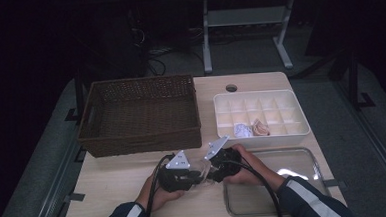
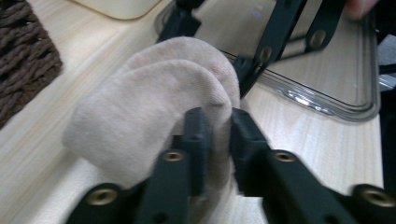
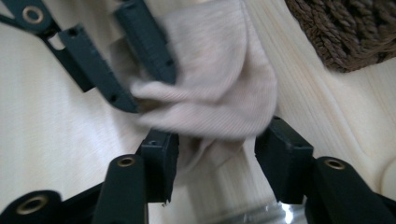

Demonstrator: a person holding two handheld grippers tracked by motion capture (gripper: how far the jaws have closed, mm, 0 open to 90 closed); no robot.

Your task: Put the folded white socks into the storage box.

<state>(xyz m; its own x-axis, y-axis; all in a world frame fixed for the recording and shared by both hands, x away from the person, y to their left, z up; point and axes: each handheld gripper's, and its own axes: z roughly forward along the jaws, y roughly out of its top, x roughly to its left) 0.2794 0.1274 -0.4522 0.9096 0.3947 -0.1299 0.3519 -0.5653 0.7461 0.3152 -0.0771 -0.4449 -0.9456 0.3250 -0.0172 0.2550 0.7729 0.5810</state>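
Beige soft folded sock (image 2: pixel 149 112) on the pale wooden table (image 2: pixel 42 154), one fold pinched between the left gripper (image 2: pixel 219 135) jaws, right gripper (image 3: pixel 217 154) jaws wide apart around its other end, not pressing.

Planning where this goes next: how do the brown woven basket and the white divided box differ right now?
The brown woven basket is dark wicker, one open space, with nothing visible inside. The white divided box is pale smooth plastic, shallower, split into many small compartments, two in its front row holding rolled-up items. Both are rectangular, open-topped, and sit side by side at the table's far end.
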